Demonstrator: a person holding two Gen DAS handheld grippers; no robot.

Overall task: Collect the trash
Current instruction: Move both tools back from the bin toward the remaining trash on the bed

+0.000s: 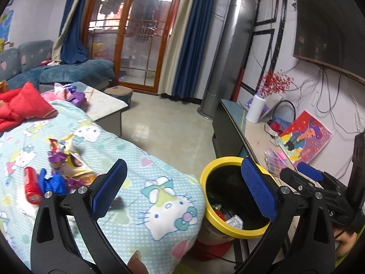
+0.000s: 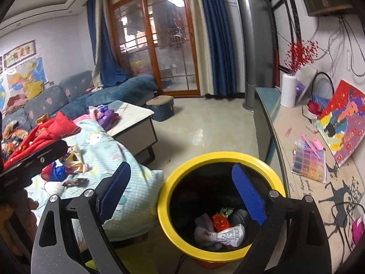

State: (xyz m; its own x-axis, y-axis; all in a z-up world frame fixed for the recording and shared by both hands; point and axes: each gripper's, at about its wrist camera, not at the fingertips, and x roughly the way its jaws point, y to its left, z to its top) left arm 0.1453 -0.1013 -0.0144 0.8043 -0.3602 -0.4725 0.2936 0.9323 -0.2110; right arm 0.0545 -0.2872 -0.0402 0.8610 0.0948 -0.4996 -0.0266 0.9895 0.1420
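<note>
The right gripper (image 2: pixel 182 193) hangs over the mouth of the yellow-rimmed bin (image 2: pixel 168 219) with its blue pads spread wide and nothing between them; the left gripper (image 1: pixel 184 189) is likewise splayed open and empty, one pad over the cartoon-cat blanket (image 1: pixel 146 178) and the other over the bin's (image 1: pixel 206 207) near rim. In the left wrist view the right gripper (image 1: pixel 310 174) shows at the far right edge, just beyond the bin; in the right wrist view the black body of the left gripper (image 2: pixel 29 162) juts in from the left, above the blanket (image 2: pixel 127 159).

Inside the bin lie a crumpled white printed wrapper (image 2: pixel 225 235), a red scrap (image 2: pixel 220 222) and a small green bit (image 2: pixel 225 211); a dark rounded shape beside them may be another piece of rubbish, though the shadow leaves that unclear.

More litter sits on the blanket, well apart from the bin: a heap of torn snack wrappers (image 1: pixel 66 159), a red tube-shaped packet (image 1: pixel 32 185) touching a crumpled blue foil piece (image 1: pixel 54 182), and a small dark wrapper (image 2: pixel 75 182) lying nearer the blanket's edge; a red garment (image 1: pixel 22 107) is bunched at the blanket's far end.

The bin stands on the floor between the blanket-covered surface and a long low cabinet (image 2: pixel 269 123); on the cabinet rest a white vase of red berries (image 2: pixel 288 91), a bright painting (image 2: pixel 342 123) leaning on the wall and a tray of coloured beads (image 2: pixel 308 162).
</note>
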